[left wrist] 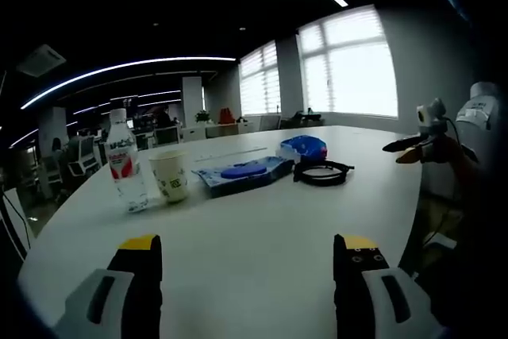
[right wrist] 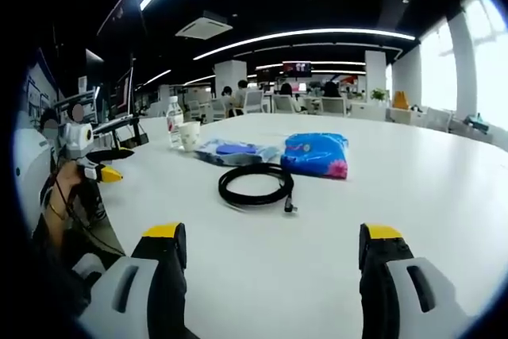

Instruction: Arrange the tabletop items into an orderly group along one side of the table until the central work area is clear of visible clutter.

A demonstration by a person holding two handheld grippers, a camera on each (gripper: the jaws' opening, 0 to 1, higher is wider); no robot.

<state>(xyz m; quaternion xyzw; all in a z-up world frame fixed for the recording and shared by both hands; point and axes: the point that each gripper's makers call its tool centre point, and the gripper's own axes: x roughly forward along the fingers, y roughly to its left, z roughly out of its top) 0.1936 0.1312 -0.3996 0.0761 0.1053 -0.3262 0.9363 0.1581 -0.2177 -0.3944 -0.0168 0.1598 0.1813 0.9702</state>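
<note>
Lying in a loose row across the middle of the white round-edged table (right wrist: 444, 196) are the things to be tidied: a clear plastic water bottle with a red label (left wrist: 124, 163), a white paper cup with a printed pattern (left wrist: 171, 175) just beside it, a flat clear packet with a blue item inside (left wrist: 242, 172), a blue plastic pouch with pink print (right wrist: 317, 153), and a black coiled cable (right wrist: 255, 182) nearest the right gripper. None of them is held.

To start well, I would judge the cable the easiest first pick for the right gripper (right wrist: 270, 248): come down over one side of the coil and pinch several loops together, so that it does not unwind when dragged toward the chosen edge. The bottle and cup should be taken upright, low on the body, one at a time.

The left gripper (left wrist: 250, 256) hangs above bare tabletop, well short of the bottle, its yellow-tipped jaws spread wide and level. The right gripper is likewise spread wide and empty, pointed at the cable from just above the table.
</note>
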